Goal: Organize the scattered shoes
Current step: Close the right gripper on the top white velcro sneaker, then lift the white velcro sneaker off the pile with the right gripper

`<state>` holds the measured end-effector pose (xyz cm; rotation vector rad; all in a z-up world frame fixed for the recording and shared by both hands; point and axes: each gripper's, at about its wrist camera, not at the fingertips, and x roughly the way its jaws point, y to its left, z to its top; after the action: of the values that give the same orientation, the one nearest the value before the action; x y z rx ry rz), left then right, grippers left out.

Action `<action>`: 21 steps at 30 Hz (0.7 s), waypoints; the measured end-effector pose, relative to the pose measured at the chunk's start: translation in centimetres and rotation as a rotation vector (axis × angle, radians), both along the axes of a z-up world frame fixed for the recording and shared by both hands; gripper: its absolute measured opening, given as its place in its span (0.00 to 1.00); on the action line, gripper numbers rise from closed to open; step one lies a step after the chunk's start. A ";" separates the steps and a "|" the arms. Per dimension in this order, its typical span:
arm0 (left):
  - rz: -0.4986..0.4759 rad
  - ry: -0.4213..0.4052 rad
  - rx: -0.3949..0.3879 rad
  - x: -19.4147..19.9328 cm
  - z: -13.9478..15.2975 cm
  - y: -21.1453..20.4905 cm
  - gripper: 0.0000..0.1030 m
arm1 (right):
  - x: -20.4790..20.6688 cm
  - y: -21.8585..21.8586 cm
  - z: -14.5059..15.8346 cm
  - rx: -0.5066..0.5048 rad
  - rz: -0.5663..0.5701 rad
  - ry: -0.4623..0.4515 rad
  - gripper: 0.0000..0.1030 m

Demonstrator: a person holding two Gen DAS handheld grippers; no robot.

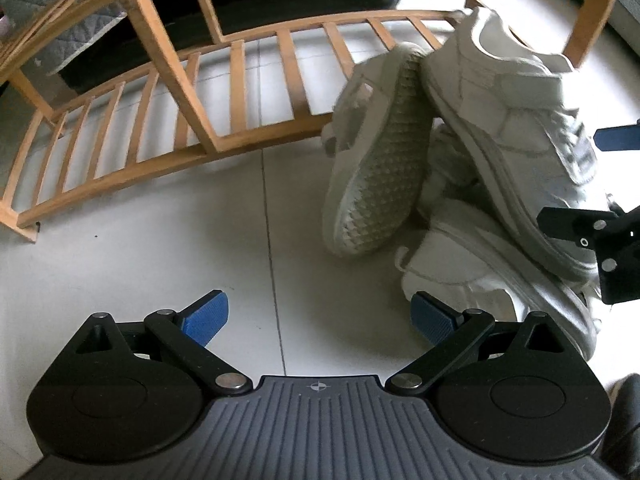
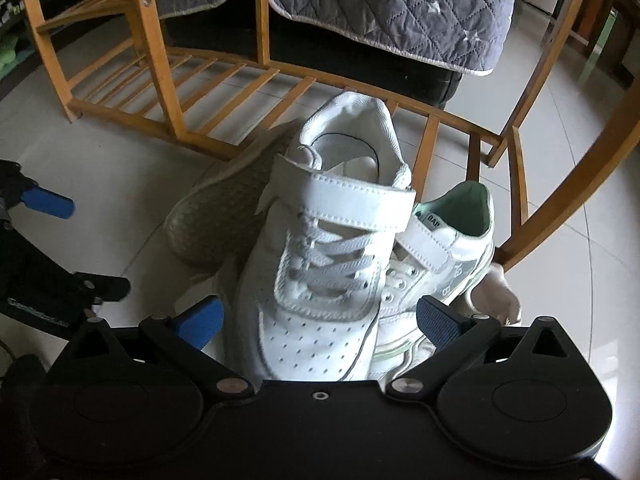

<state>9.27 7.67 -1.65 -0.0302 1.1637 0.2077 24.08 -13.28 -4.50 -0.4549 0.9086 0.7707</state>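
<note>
Bare tiled floor point(image 1: 140, 264) open ahead of the left gripper point(image 1: 316, 316), bounded beyond by the low slatted edge of the wooden shoe rack point(image 1: 224, 80); jaws spread wide, holding nothing. Shoe pile to its right: sole-up shoe point(image 1: 380, 160) leaning on the white strap sneaker point(image 2: 332, 264). Right gripper point(image 2: 320, 320) wide open astride that sneaker's toe, unclamped, green-lined shoe point(image 2: 452, 248) just beside.
</note>
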 end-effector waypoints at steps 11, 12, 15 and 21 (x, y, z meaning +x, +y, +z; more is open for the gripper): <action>0.028 0.008 0.022 -0.2 0.0 0.9 0.96 | 0.5 0.2 -0.6 0.060 -0.052 0.006 0.93; 0.030 0.009 0.024 -0.2 -0.1 0.9 0.96 | 0.7 0.2 -0.7 0.066 -0.054 0.010 0.93; 0.036 0.008 0.019 0.0 -0.1 1.0 0.96 | 1.0 0.4 -0.9 0.075 -0.053 0.024 0.92; 0.037 0.016 0.023 -0.1 -0.2 1.1 0.96 | 1.6 0.9 -1.2 0.085 -0.042 0.036 0.91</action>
<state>9.18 8.80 -1.86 -0.0305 1.1775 0.2545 25.67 -12.34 -5.71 -0.3470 0.9128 0.7780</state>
